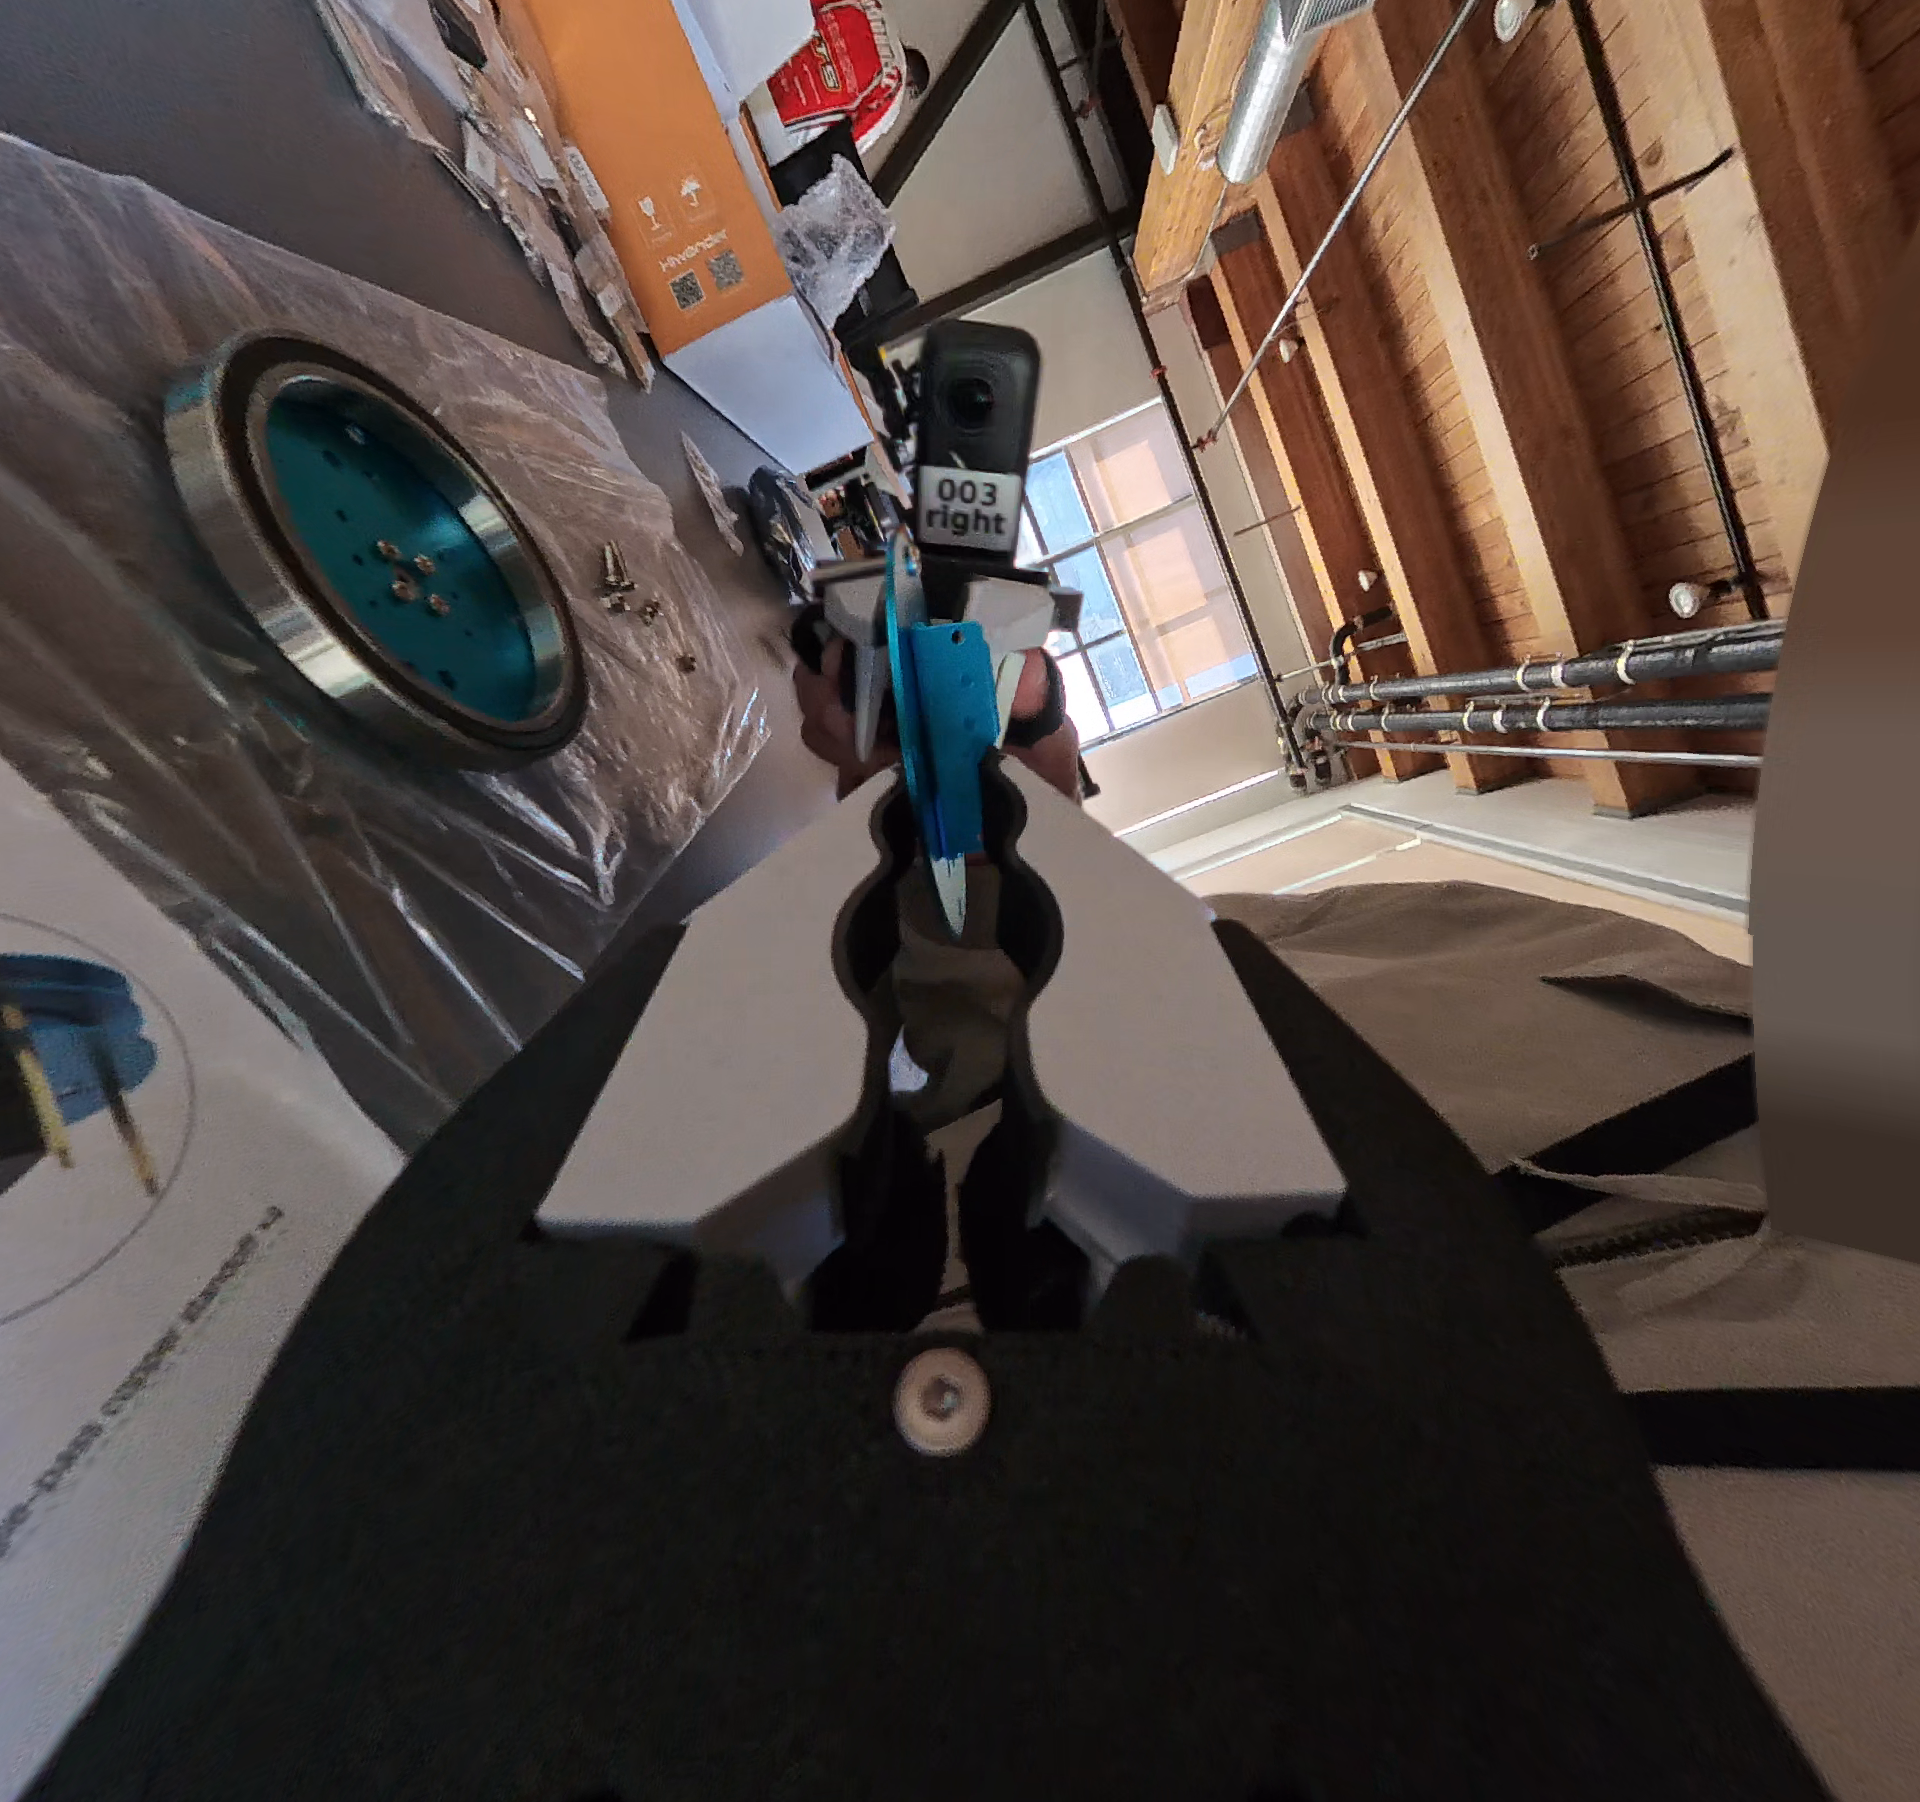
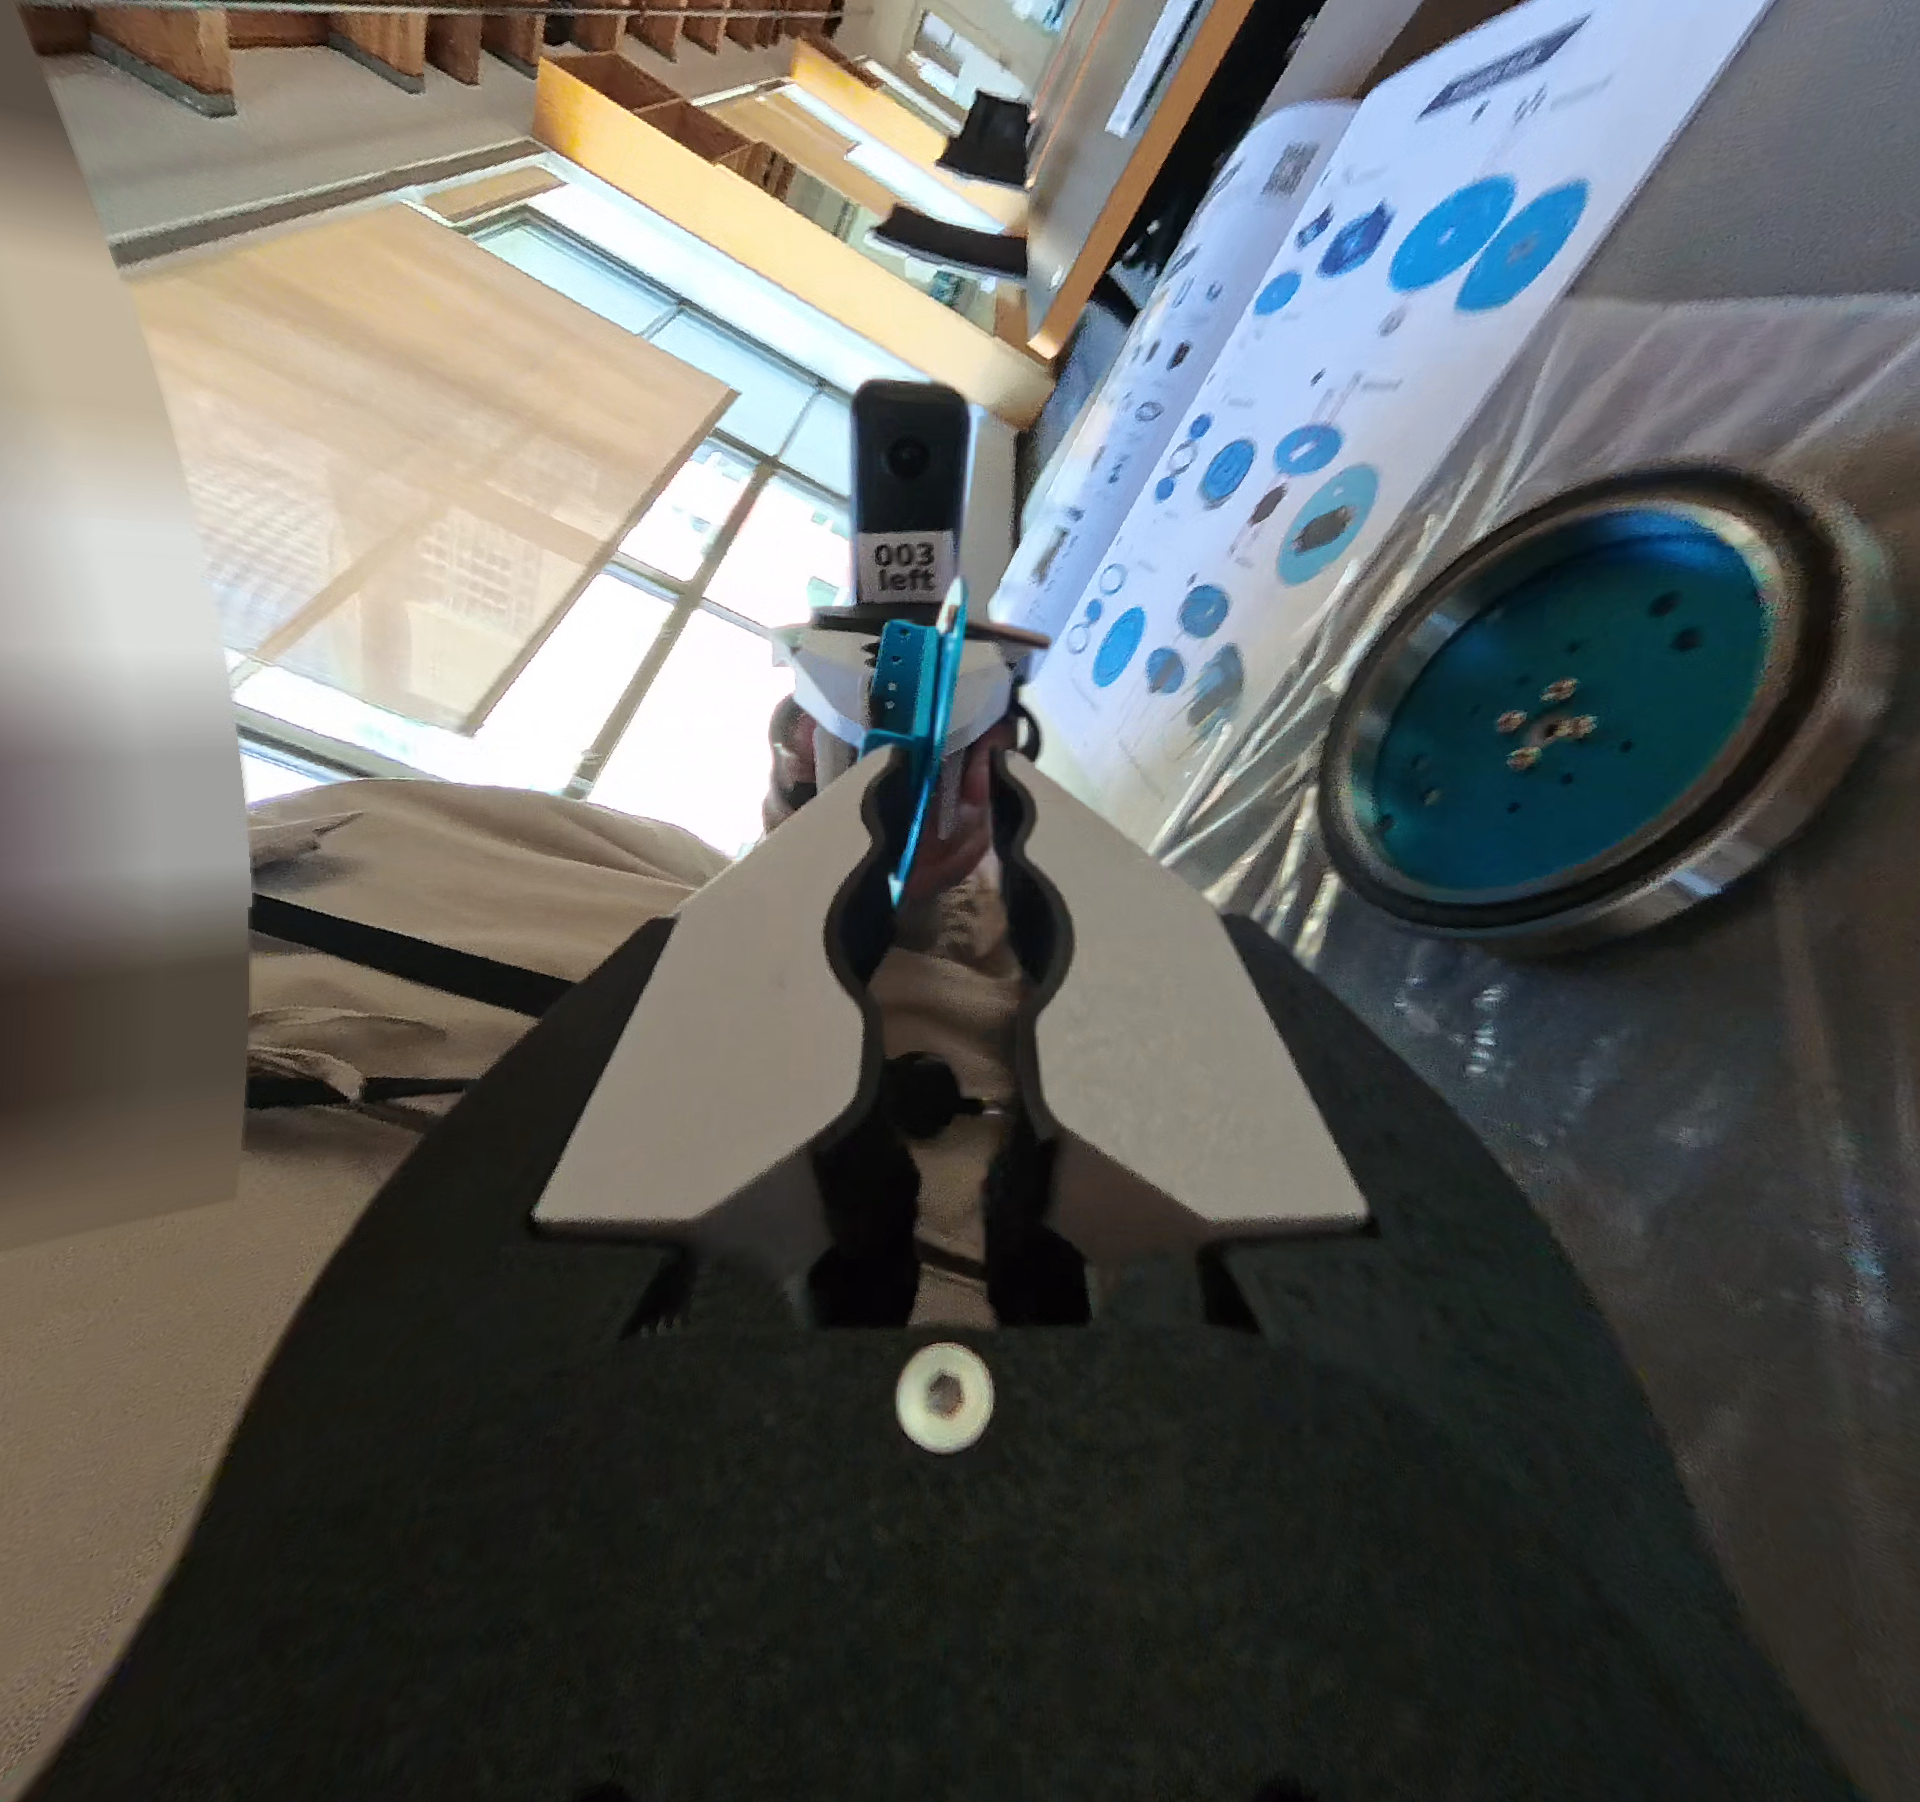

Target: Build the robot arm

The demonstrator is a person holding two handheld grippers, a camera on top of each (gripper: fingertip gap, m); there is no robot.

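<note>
My two grippers face each other in the air and meet on one blue metal part. In the left wrist view a thin blue plate [image 1: 902, 682] stands edge-on with a blue bracket with holes [image 1: 948, 713] against it. My left gripper [image 1: 943, 802] is shut on its near end. The right gripper [image 1: 935, 614] grips the far end below its camera. In the right wrist view the plate [image 2: 923, 796] runs into my right gripper [image 2: 935, 778], which is shut on it. The bracket [image 2: 896, 690] sits at the left gripper [image 2: 896, 703].
A blue round disc in a steel ring [image 1: 374, 547] [image 2: 1579, 703] lies on clear plastic wrap on the grey table [image 1: 156, 38]. Loose screws [image 1: 623, 594] lie beside it. Printed sheets with diagrams [image 1: 135, 1285] [image 2: 1299, 381] lie nearby. An orange and white box [image 1: 623, 90] stands farther back. One gripper's finger ends stand about 5 cm off the other's.
</note>
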